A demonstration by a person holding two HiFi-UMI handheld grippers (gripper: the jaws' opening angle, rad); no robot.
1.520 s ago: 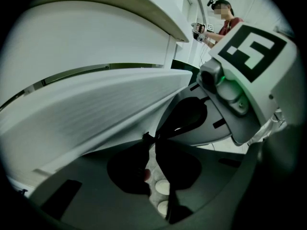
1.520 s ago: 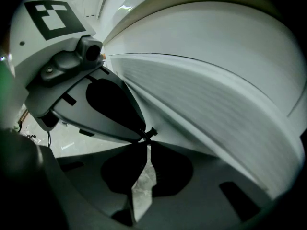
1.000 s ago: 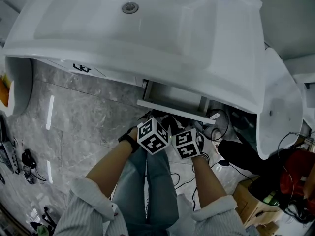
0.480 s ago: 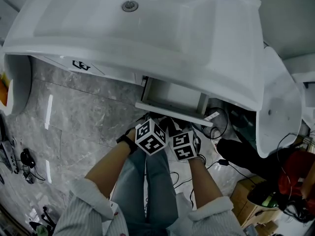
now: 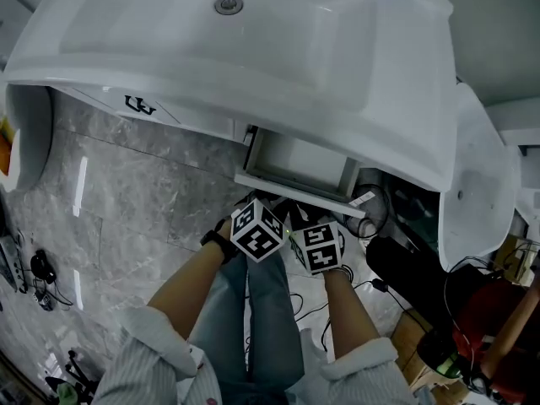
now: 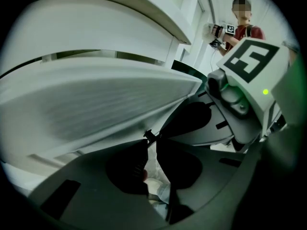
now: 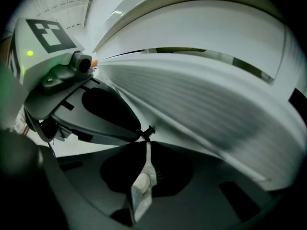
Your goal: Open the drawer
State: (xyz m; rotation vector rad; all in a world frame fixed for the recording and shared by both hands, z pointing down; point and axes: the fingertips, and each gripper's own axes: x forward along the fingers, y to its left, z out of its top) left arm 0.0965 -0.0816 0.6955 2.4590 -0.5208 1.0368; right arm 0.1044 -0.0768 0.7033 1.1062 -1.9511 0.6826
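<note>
Both forearms, in striped sleeves pushed up, reach forward side by side to the near face of the drawer [image 5: 291, 190], which stands part-way out from under the white basin [image 5: 253, 66]. The left hand [image 5: 221, 236] and right hand [image 5: 339, 270] sit just before that face, close together. Each gripper's marker cube, left [image 5: 256, 232] and right [image 5: 316, 247], shows black-and-white squares. A black logo [image 5: 139, 105] is printed on the cabinet front well to the left of the drawer; it cannot be read. The left gripper [image 6: 151, 138] has its jaws brought together, tips meeting at the lower edge of the drawer front. The right gripper [image 7: 146, 131] likewise has its jaws closed tip to tip at that edge. Whether either pinches the edge cannot be determined.
</note>
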